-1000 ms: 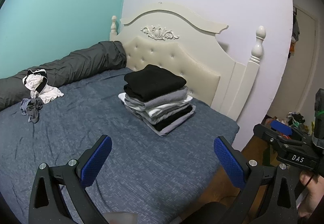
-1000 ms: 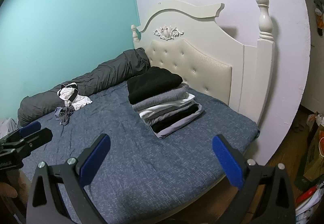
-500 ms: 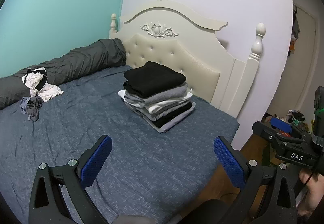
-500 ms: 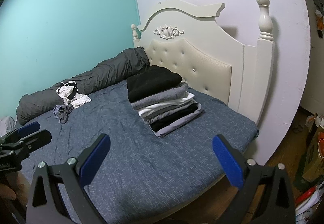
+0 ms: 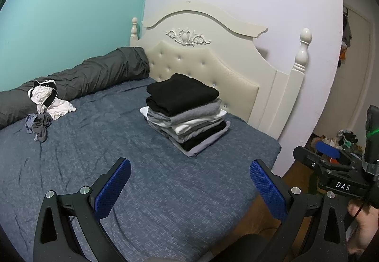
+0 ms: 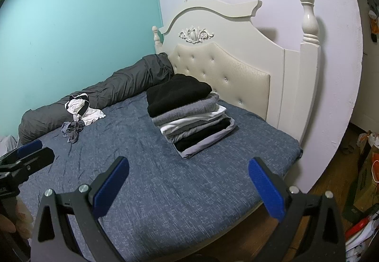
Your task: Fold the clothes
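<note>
A neat stack of folded clothes, black on top with grey, white and black layers below, sits on the blue bed sheet near the headboard; it also shows in the right wrist view. A crumpled white and black garment and a small grey bundle lie unfolded at the far left by the grey rolled duvet. My left gripper is open and empty over the near bed edge. My right gripper is open and empty too.
A cream tufted headboard with posts stands behind the stack. A teal wall is on the left. Wooden floor with clutter lies right of the bed. A doorway is at the far right.
Both grippers have drawn back a little from the bed, so the stack looks slightly farther off. Nothing on the bed has moved.
</note>
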Motion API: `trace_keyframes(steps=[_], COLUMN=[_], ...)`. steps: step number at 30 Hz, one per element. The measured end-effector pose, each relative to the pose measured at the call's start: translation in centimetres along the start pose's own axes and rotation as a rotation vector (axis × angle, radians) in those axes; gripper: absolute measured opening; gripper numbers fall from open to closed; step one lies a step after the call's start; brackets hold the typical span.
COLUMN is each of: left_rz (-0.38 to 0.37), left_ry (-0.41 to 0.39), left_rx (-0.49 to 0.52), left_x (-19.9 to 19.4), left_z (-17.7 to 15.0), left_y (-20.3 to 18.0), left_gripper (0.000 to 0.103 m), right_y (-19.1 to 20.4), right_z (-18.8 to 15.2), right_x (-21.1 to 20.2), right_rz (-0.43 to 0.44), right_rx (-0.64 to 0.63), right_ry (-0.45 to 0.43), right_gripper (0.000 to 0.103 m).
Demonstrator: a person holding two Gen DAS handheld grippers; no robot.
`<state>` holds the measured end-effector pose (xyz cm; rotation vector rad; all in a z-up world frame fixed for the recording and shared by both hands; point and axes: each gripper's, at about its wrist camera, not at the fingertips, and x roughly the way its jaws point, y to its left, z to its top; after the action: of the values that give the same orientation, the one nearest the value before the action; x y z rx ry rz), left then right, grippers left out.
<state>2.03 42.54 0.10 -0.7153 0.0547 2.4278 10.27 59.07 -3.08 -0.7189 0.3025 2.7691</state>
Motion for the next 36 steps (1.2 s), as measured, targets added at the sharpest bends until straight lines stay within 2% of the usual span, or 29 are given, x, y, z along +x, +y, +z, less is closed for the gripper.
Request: trace_keyframes(steps=[36], left_rz=[0.007], left_ry=[0.005], left_rx=[-0.007], left_x=[0.44], left_z=[-0.12], left_y=[0.07], left_gripper=[0.102], right_y=[-0.38], right_z=[-0.23], right_x=[0.28], right_rz=[-0.007], right_rx=[0.0], right_ry=[0.011], right_gripper=[0.101])
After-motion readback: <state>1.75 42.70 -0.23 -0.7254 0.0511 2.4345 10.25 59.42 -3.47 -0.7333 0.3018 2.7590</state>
